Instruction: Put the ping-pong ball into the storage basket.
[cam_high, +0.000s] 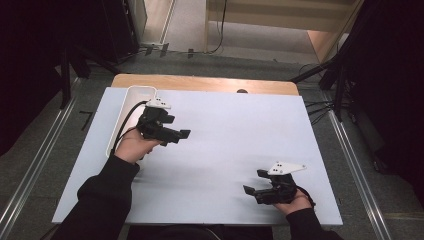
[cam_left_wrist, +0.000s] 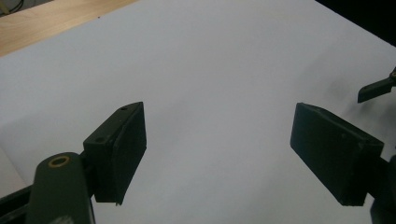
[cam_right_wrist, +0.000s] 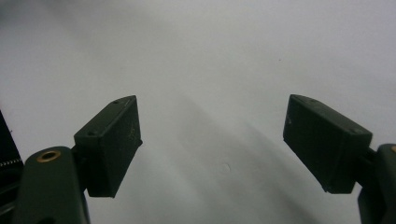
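White tray (cam_high: 120, 117) sits at far left of the table (cam_high: 225, 150), long axis running near-to-far. Left gripper (cam_high: 175, 136) hovers just right of it, jaws released, nothing btwn them, pointing right, away from tray. Right gripper (cam_high: 253, 189) near right, well apart, also released & empty. Left hand is nearer, so prob. its job.

White worktop, pale tray
The worktop (cam_high: 225, 150) lies bare white, wood edge at the far side; a long white tray (cam_high: 131, 97) sits far left.
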